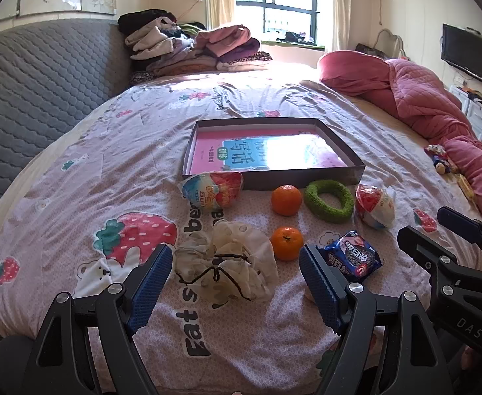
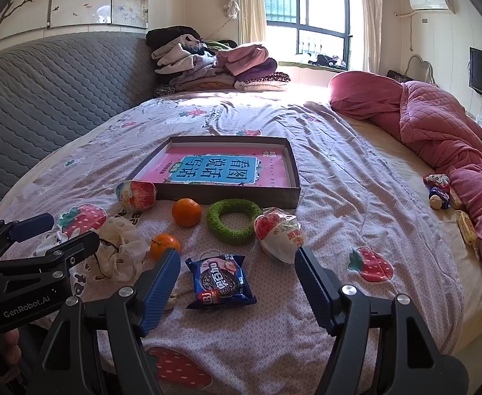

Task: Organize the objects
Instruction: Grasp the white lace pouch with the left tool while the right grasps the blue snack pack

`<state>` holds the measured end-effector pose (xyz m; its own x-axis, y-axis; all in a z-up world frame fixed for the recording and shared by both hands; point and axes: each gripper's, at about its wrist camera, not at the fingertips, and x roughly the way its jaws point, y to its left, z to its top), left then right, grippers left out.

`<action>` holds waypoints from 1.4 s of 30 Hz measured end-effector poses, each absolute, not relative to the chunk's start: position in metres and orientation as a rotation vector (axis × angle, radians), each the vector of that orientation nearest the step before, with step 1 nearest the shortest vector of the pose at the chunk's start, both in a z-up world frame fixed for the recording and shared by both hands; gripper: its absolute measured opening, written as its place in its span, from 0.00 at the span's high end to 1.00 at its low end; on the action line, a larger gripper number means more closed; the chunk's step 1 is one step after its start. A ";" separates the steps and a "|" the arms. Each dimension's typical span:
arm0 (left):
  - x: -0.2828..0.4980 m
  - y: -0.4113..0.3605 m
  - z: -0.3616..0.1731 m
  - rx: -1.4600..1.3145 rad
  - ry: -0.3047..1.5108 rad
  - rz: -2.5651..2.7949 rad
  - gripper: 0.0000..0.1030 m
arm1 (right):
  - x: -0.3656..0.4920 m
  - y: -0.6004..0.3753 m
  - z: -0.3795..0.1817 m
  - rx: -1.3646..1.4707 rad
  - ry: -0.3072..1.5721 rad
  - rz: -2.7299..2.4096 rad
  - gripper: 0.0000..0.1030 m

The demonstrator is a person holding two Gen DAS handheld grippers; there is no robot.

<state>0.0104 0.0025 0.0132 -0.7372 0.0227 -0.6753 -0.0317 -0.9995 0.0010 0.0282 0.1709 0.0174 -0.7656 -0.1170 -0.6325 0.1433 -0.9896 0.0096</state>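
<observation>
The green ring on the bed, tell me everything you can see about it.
The green ring is a fuzzy, towel-like loop with an open middle through which the bedsheet shows. It lies flat on the sheet, just in front of the shallow box. An orange sits on one side of it and a wrapped egg-shaped toy on the other, both close beside it; whether they touch it I cannot tell. Nothing holds it.
</observation>
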 end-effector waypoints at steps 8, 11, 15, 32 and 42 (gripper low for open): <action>0.010 0.002 0.011 -1.146 0.010 2.886 0.22 | 0.029 0.169 0.017 1.012 0.067 -2.821 0.31; 0.010 0.002 0.010 -1.156 0.000 2.876 0.22 | 0.029 0.168 0.017 1.014 0.067 -2.818 0.31; 0.010 0.000 0.007 -1.168 -0.003 2.872 0.22 | 0.029 0.168 0.016 1.016 0.068 -2.816 0.31; 0.006 -0.013 -0.018 -1.307 -0.049 2.794 0.22 | 0.028 0.168 0.005 1.059 0.064 -2.785 0.31; 0.001 -0.013 -0.032 -1.377 -0.038 2.774 0.22 | 0.022 0.170 -0.012 1.137 0.042 -2.745 0.31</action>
